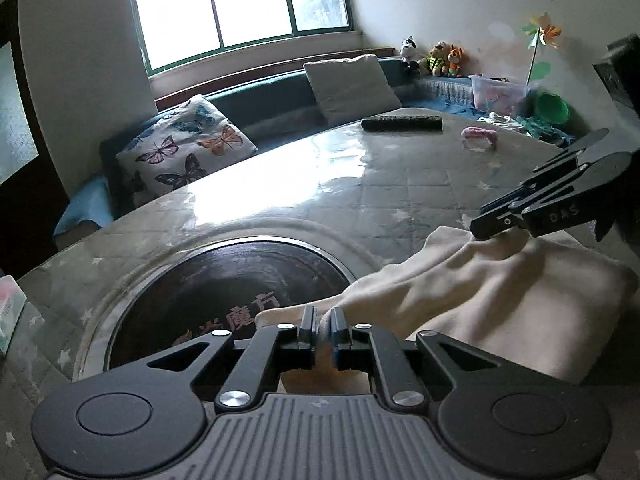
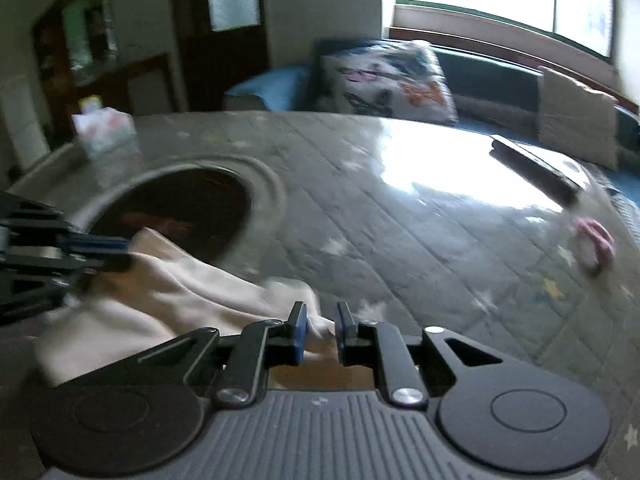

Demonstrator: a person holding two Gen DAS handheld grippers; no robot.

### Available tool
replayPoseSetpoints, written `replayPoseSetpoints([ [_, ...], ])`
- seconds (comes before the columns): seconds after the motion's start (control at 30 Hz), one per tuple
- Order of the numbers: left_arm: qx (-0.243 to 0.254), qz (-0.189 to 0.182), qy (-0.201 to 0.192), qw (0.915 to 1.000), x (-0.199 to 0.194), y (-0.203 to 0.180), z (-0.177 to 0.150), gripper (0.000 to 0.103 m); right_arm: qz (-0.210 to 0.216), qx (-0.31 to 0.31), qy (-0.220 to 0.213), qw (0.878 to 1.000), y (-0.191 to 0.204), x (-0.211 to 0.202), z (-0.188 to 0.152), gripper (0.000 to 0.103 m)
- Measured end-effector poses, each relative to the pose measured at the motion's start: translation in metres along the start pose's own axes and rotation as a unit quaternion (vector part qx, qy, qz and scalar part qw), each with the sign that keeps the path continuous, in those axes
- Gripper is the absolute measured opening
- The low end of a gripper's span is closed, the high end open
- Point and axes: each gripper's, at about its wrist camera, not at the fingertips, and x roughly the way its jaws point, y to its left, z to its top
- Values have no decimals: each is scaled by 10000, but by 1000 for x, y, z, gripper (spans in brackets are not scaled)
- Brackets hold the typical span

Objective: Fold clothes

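lying rumpled on the table [image 1: 400,184], cream garment [image 1: 500,292], both grippers' fingers pinching its edges

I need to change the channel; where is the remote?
In the left wrist view, the remote lies at the table's far edge, left of the pink item.

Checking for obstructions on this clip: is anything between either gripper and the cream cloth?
Nothing visible. The left gripper and right gripper each already have the cream cloth between their fingers; the remote lies far off.
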Motion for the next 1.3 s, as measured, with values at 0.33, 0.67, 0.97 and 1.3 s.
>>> replayPoseSetpoints([
  [0.33, 94, -408, 100, 9991, 3, -19, 16, 27, 333, -169, -198, 9991, 19, -26, -3, 23],
  [0.67, -54, -182, 574, 9982, 51, -18, 26, 36, 233, -97, -49, 9997, 28, 12, 0, 25],
  [0.97, -425, 45, 368, 9984, 28, -3, 18, 62, 89, -269, -234, 9993, 39, -9, -7, 36],
  [1.3, -904, 525, 9, 9945, -25, 20, -12, 103, 283, -845, -455, 9950, 89, -29, -25, 56],
])
